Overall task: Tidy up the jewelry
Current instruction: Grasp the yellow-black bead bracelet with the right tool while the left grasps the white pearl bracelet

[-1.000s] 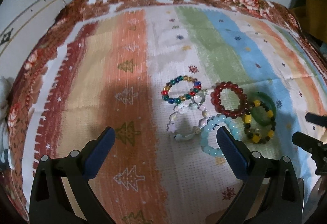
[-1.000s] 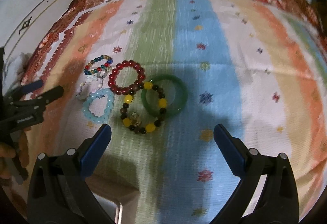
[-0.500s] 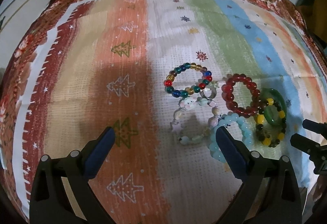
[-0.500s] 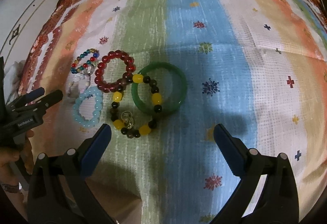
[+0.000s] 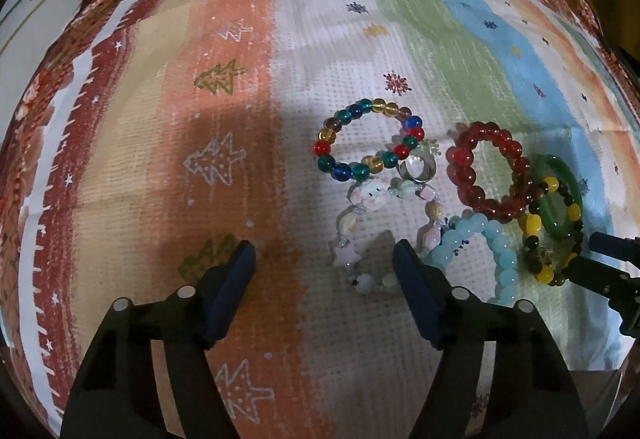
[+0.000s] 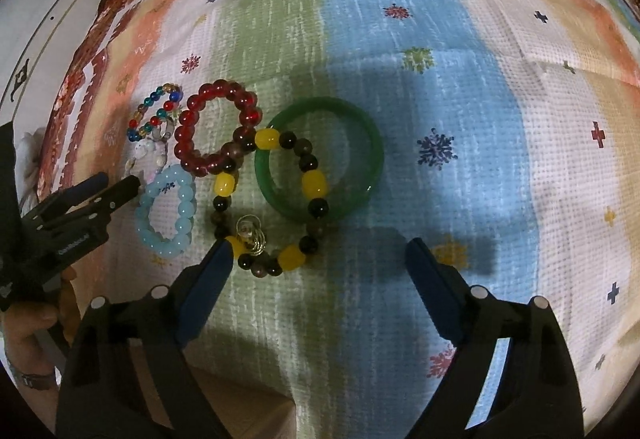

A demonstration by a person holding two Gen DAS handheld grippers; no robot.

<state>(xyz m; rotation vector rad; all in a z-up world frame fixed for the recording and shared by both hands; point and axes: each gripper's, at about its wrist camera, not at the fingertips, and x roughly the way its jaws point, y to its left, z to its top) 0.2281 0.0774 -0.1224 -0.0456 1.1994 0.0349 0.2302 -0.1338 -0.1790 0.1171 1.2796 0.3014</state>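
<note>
Several bracelets lie bunched on a striped tablecloth [image 5: 360, 339]. In the left wrist view: a multicolour bead bracelet [image 5: 332, 131], a pastel charm bracelet [image 5: 348, 251], a silver ring [image 5: 420, 171], a light blue bead bracelet [image 5: 500, 247], a dark red bead bracelet [image 5: 464, 159]. My left gripper [image 5: 324, 259] is open, its right finger beside the pastel bracelet. In the right wrist view: a green bangle [image 6: 360, 135], a yellow-and-dark bead bracelet [image 6: 224, 185] overlapping it, the red bracelet [image 6: 188, 127], the blue one [image 6: 146, 199]. My right gripper [image 6: 318, 251] is open, its left finger touching the yellow-and-dark bracelet.
The cloth has a brown floral border [image 5: 60, 51] near the table's far and left edges. A cardboard-coloured surface [image 6: 248, 411] shows at the near edge under my right gripper. My hand [image 6: 32, 319] holds the left gripper at the right view's left side.
Both grippers moved forward and down toward the bracelets. The left gripper's jaws have narrowed somewhat. The bracelets have not moved.
</note>
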